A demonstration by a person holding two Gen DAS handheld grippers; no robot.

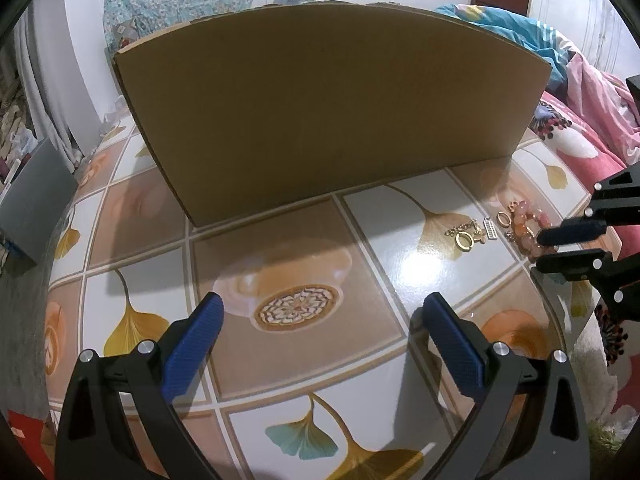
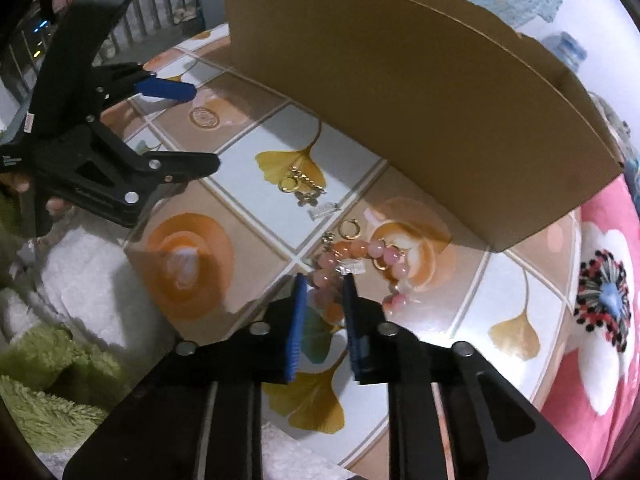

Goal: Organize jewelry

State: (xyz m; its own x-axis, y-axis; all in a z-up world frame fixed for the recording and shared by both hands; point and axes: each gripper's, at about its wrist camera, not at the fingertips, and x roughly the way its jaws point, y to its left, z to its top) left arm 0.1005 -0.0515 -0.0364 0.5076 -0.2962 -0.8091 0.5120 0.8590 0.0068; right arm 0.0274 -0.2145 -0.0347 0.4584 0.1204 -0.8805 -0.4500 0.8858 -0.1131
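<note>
A pink bead bracelet (image 2: 380, 254) (image 1: 524, 220) lies in a loose heap on the patterned tabletop (image 1: 280, 240), with a small silver tag on it. My right gripper (image 2: 325, 279) (image 1: 539, 250) points down at its near end, the blue pads nipped narrow around one or two beads. Beside the bracelet lie a gold hoop (image 2: 348, 230) (image 1: 503, 219), a silver tag (image 2: 324, 210) (image 1: 490, 230) and a gold chain with a ring (image 2: 298, 184) (image 1: 464, 236). My left gripper (image 1: 324, 308) (image 2: 204, 128) hovers wide open over bare table to the left of the jewelry.
A large brown cardboard box (image 1: 320, 112) (image 2: 420, 100) stands on the table just behind the jewelry. Pink floral bedding (image 2: 600, 300) (image 1: 580, 152) borders the table's right edge. Green and white fluffy cloth (image 2: 60, 380) lies off the near edge. A grey box (image 1: 32, 200) sits far left.
</note>
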